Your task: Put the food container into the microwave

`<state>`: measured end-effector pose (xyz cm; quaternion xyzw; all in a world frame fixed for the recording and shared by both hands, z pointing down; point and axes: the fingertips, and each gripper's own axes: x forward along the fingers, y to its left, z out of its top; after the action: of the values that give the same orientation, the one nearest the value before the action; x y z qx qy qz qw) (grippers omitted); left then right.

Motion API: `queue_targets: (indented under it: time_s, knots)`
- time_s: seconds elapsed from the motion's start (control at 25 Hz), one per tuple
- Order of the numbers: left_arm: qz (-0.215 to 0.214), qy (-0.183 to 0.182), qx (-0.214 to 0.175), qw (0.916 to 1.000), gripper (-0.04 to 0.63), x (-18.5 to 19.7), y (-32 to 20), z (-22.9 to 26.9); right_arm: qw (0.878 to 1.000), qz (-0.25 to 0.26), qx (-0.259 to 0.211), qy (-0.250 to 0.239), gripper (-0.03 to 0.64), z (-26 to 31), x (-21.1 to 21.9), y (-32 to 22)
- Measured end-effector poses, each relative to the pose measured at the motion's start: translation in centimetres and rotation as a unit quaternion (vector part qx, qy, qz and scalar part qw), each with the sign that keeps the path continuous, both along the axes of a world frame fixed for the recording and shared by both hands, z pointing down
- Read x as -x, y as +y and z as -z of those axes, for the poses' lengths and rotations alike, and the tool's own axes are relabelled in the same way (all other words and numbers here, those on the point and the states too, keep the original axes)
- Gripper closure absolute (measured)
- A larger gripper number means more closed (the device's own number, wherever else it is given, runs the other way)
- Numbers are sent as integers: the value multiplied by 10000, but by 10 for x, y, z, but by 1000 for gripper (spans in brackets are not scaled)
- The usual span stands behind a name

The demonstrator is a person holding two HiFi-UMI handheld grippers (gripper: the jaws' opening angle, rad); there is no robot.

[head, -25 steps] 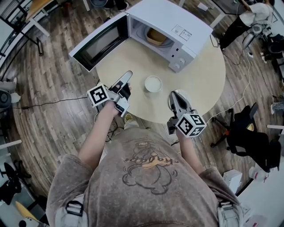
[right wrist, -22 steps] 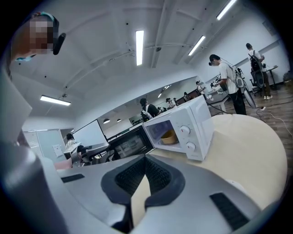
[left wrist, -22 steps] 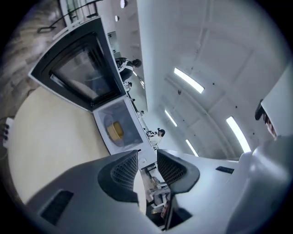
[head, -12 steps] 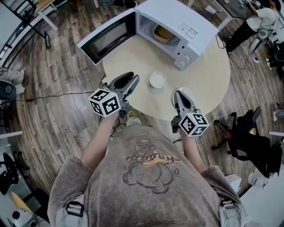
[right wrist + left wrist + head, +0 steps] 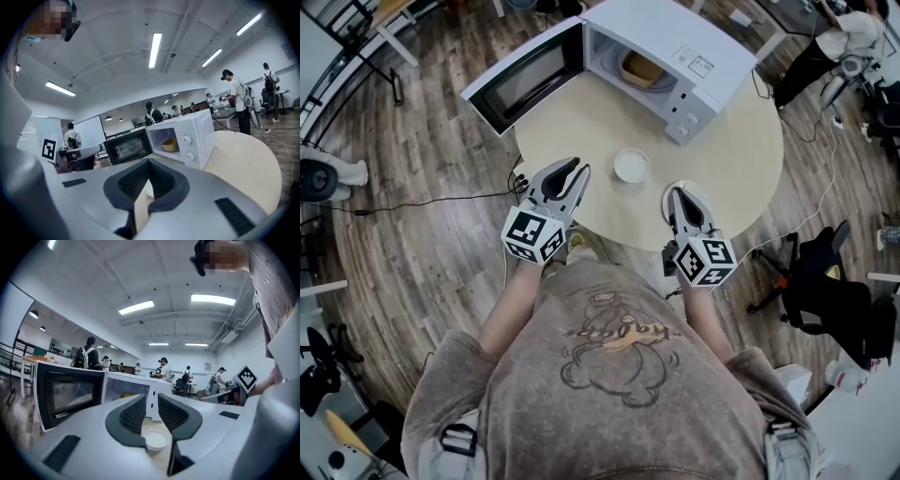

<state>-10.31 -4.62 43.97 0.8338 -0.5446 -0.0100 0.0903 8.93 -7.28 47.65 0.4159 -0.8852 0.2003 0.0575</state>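
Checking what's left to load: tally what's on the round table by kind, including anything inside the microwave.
Microwave: 1
White container: 1
Tan bowl inside the microwave: 1
White disc: 1
Total: 4

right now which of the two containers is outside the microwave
The white round container, standing on the table; the tan one sits inside the open microwave.
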Motion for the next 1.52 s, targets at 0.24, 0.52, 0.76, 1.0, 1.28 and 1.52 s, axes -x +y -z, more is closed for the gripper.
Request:
queue_targets:
  time_s: [0.24, 0.52, 0.76, 1.0, 1.28, 1.52]
  knots:
    - [275, -11, 204, 9994, 514, 8, -3, -19, 9996, -63, -170, 239, 617, -5, -2, 0]
    - [386, -27, 354, 9986, 560, 13, -4, -36, 9972, -203, -406, 602, 617, -9, -14, -3]
    - [366, -125, 414, 9984, 565, 14, -5, -47, 9954, -257, -493, 777, 617, -17, -18, -5]
    - [439, 1, 463, 9980, 565, 22, -2, -50, 9965, -238, -434, 668, 617, -20, -10, -7]
    - [540, 186, 464, 9973, 565, 27, -2, -47, 9966, -202, -444, 663, 617, -18, -5, -11]
    - [515, 230, 480, 9973, 565, 25, -5, -46, 9968, -171, -425, 659, 617, -20, -4, -12]
